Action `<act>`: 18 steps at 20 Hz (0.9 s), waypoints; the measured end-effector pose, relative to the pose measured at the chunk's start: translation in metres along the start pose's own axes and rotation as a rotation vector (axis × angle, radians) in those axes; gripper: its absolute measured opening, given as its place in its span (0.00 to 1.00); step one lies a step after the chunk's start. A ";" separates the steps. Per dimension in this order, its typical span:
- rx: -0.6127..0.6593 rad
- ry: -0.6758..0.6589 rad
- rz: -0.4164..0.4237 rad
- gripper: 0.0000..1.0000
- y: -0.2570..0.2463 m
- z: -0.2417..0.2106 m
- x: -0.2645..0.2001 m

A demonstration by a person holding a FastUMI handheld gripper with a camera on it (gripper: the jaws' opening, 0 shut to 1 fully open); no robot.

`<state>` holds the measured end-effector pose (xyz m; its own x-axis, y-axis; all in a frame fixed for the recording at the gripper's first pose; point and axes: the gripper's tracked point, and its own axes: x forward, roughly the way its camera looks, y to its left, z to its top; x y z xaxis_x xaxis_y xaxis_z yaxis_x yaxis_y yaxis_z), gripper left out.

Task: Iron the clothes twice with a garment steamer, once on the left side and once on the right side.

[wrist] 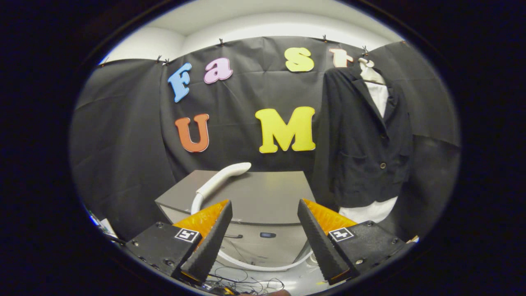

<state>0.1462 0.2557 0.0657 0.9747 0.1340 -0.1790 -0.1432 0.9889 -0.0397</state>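
A dark blazer [365,139] over a white shirt [380,94] hangs on a hanger against the booth wall, beyond and to the right of my fingers. The white steamer head [224,177] lies on the grey cabinet top [267,197], just beyond my left finger, and its white hose [263,265] loops down in front of the cabinet. My gripper [265,209] is open, its fingers wide apart with nothing between them, held back from the cabinet.
The grey cabinet's front face [263,242] shows between my fingers. Thin dark cables [246,283] lie on the floor below. Black cloth walls close the booth on the left, back and right.
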 end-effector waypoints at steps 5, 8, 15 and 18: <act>0.040 0.076 0.117 0.99 0.052 0.018 0.078; 0.040 0.093 0.157 0.99 0.080 0.034 0.118; 0.058 0.292 0.103 0.99 0.122 0.010 0.209; 0.080 0.343 0.072 0.97 0.133 -0.002 0.238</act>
<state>0.3591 0.4188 0.0162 0.8464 0.1871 -0.4986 -0.1820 0.9815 0.0593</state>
